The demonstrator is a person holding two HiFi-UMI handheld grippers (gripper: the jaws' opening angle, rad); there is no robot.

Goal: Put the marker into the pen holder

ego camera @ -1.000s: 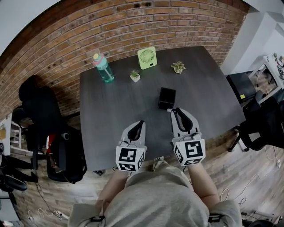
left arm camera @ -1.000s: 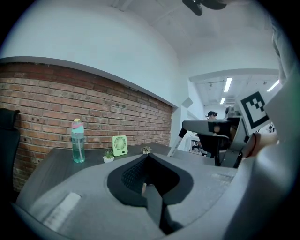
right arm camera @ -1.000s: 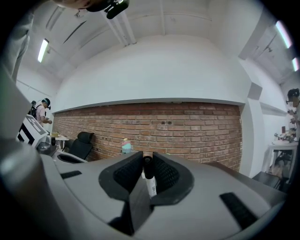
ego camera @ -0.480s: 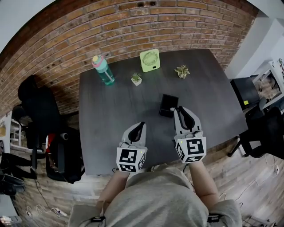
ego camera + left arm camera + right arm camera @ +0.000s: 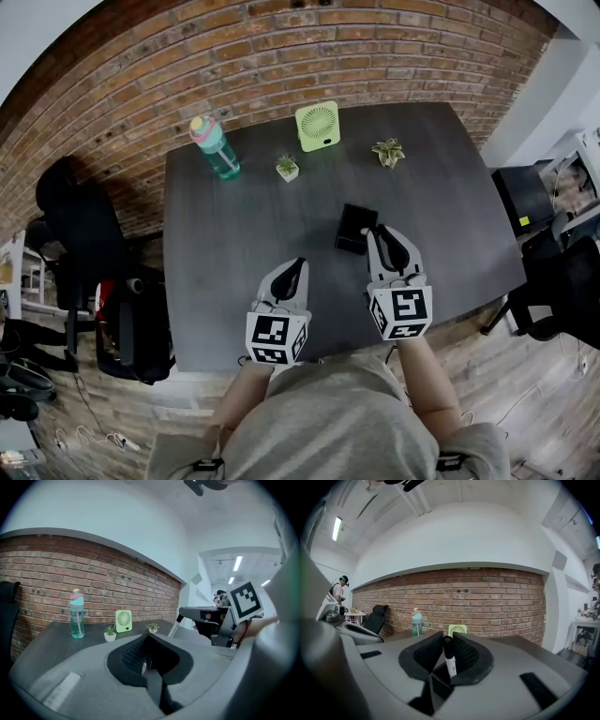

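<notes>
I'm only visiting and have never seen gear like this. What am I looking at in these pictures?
There is no robot: a person holds tongs, one pair per hand. One picture comes from a head camera looking down; the other two from cameras riding on each pair. On the dark table stand a teal bottle, a green fan, a small potted plant, a second plant and a black pen holder. The left tongs are shut and empty. The right tongs grip a marker upright, over the pen holder.
</notes>
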